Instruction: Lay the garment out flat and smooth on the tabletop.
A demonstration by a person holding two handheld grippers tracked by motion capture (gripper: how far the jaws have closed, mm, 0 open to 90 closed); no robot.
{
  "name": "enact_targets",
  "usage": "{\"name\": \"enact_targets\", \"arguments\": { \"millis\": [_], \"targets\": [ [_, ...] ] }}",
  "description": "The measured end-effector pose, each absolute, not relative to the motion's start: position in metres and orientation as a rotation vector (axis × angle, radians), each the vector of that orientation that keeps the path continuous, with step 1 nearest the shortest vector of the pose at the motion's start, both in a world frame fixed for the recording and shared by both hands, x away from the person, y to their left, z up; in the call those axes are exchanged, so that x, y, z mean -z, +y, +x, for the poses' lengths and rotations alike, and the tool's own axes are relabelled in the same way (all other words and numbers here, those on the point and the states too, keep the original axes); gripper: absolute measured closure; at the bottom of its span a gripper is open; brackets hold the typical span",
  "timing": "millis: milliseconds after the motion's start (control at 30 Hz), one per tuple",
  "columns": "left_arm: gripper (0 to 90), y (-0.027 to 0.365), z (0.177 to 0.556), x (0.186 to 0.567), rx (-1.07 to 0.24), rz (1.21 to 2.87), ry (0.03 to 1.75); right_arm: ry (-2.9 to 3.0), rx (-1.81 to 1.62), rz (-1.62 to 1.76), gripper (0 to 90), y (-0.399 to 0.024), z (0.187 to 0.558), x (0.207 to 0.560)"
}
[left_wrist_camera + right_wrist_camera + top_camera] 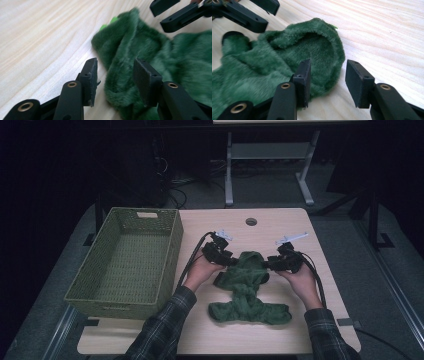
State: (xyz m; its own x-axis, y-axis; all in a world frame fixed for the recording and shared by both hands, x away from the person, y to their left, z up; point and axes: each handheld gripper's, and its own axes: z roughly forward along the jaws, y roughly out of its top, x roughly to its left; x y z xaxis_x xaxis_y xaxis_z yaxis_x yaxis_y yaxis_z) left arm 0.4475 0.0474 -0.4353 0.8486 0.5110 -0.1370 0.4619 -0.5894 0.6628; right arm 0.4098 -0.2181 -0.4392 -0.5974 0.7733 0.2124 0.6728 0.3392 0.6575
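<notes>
Cloth [248, 287]: mid-table, bare wood all round.
Basket [165, 255]: left edge.
Left gripper [231, 261]: released, fold between jaws.
Right gripper [268, 265]: released, at cloth's edge.

High view looks down; both gripper views sit close, sharing the green cloth [248, 287].

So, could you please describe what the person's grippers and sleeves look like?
Both the left gripper and right gripper are black, with flat rectangular pads, brass-coloured pivot rings, a grey plate on top and black trailing cables. The sleeves are dark plaid.
</notes>
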Motion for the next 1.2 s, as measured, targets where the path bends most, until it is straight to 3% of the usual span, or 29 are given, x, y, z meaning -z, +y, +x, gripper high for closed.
{"name": "enact_targets", "arguments": {
  "millis": [400, 633, 767, 1200],
  "targets": [
    [55.8, 0.046, 0.447, 0.456, -0.075, 2.391, 0.706, 2.49, -1.035, 1.379, 58.0, -0.215, 0.411, 0.461],
    [67.5, 0.05, 0.443, 0.457, -0.078, 2.404, 0.715, 2.513, -1.014, 1.357, 73.1, -0.211, 0.41, 0.463],
    [83.5, 0.053, 0.441, 0.455, -0.067, 2.411, 0.719, 2.527, -0.996, 1.345, 84.6, -0.21, 0.409, 0.463],
    [86.7, 0.064, 0.441, 0.43, -0.226, 2.289, 0.715, 2.43, -1.003, 1.284, 87.5, -0.223, 0.411, 0.43]
  ]
}}
